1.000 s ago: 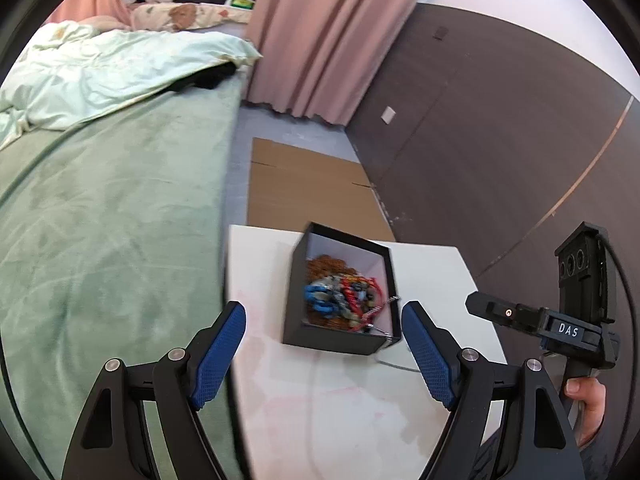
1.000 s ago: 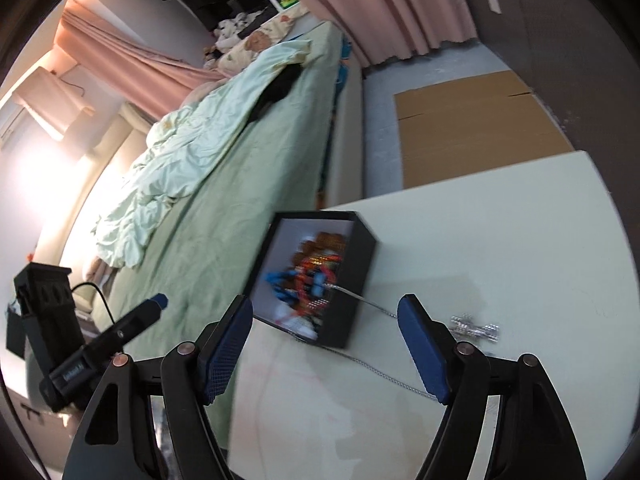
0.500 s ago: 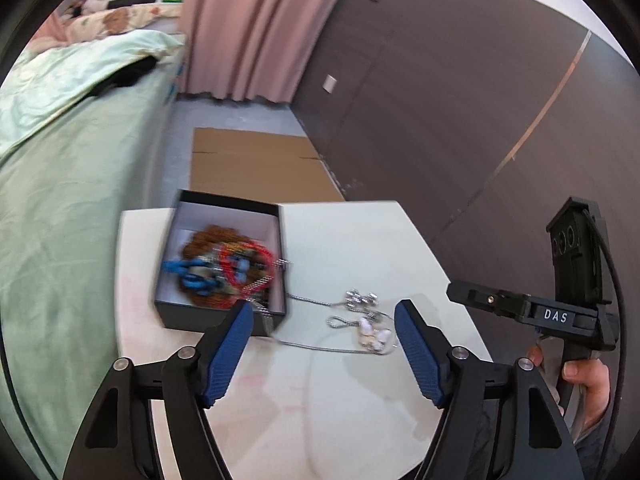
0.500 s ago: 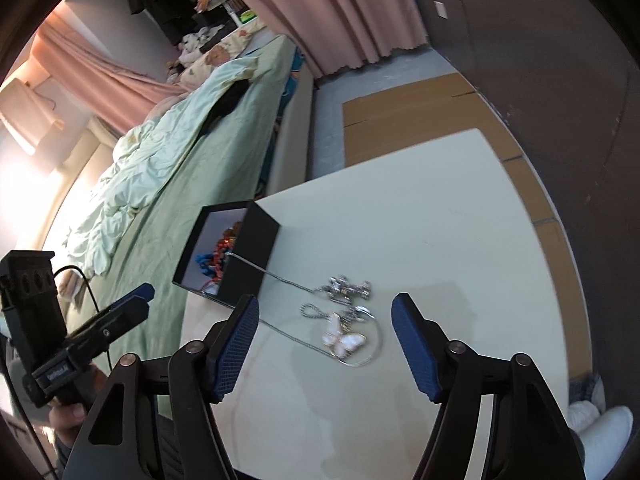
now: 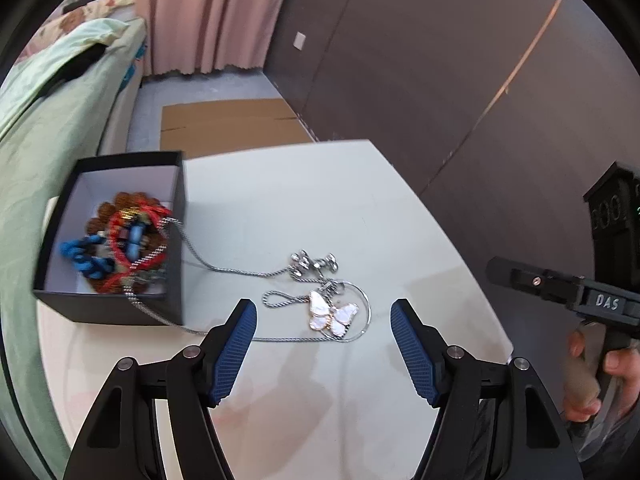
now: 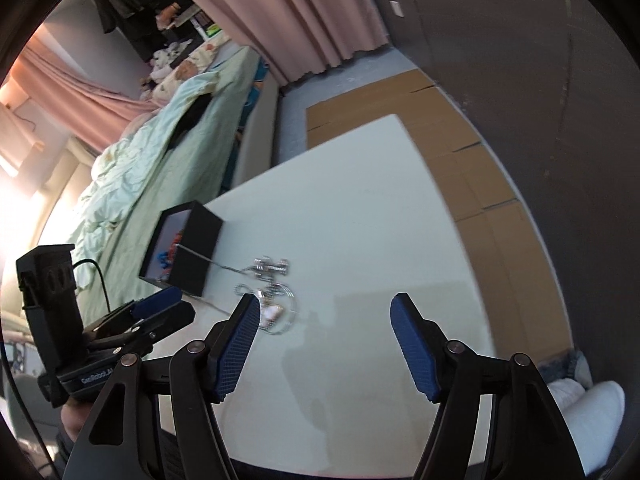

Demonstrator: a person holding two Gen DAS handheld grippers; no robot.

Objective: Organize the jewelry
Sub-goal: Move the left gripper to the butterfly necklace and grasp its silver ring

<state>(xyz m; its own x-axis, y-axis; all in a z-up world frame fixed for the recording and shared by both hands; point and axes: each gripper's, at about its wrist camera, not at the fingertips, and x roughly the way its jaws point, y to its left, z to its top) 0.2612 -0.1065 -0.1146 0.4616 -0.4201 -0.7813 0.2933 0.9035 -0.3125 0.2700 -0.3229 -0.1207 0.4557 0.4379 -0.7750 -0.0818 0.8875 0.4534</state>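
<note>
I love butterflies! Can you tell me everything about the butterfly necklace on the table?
The butterfly pendant looks pearly white with a pinkish shine and gold-looking edges, lying flat on the white table, wings spread. It hangs on a thin silvery chain that loops around it and trails over the black box wall into the box. No gripper touches it.

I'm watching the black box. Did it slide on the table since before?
Cannot tell. The black box sits further left in the left wrist view, but the table edge and cardboard shifted too, so the camera moved.
</note>
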